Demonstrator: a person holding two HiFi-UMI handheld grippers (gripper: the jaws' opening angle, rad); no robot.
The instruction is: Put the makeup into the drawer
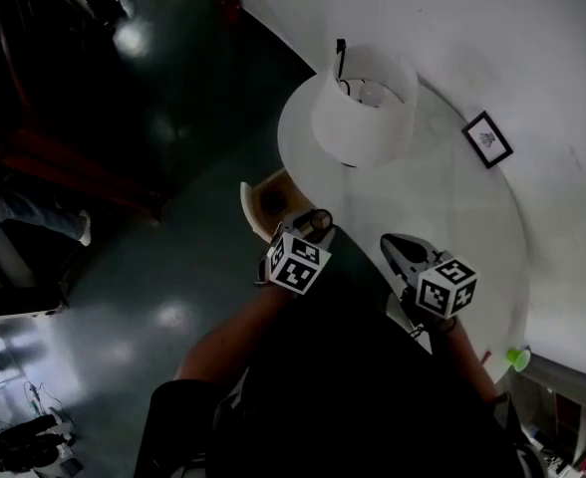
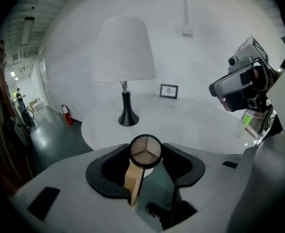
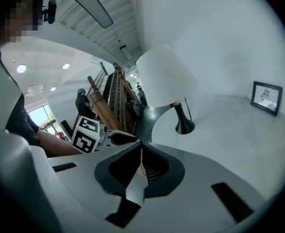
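The makeup is a round compact (image 2: 145, 149) with three tan and brown shades in a black rim. My left gripper (image 2: 145, 155) is shut on it, one finger on each side, and holds it in the air before the white round table (image 2: 191, 125). In the head view the compact (image 1: 320, 218) shows at the left gripper's (image 1: 316, 225) tip, near the table's edge. My right gripper (image 1: 393, 244) hovers beside it to the right. In the right gripper view its jaws (image 3: 139, 143) meet at the tips with nothing held. No drawer is clearly in view.
A lamp (image 1: 365, 108) with a white shade stands on the table, with a small framed picture (image 1: 487, 138) behind it. A tan wooden piece (image 1: 263, 202) lies at the table's near edge. A green cup (image 1: 517, 358) sits at the right. Dark floor spreads to the left.
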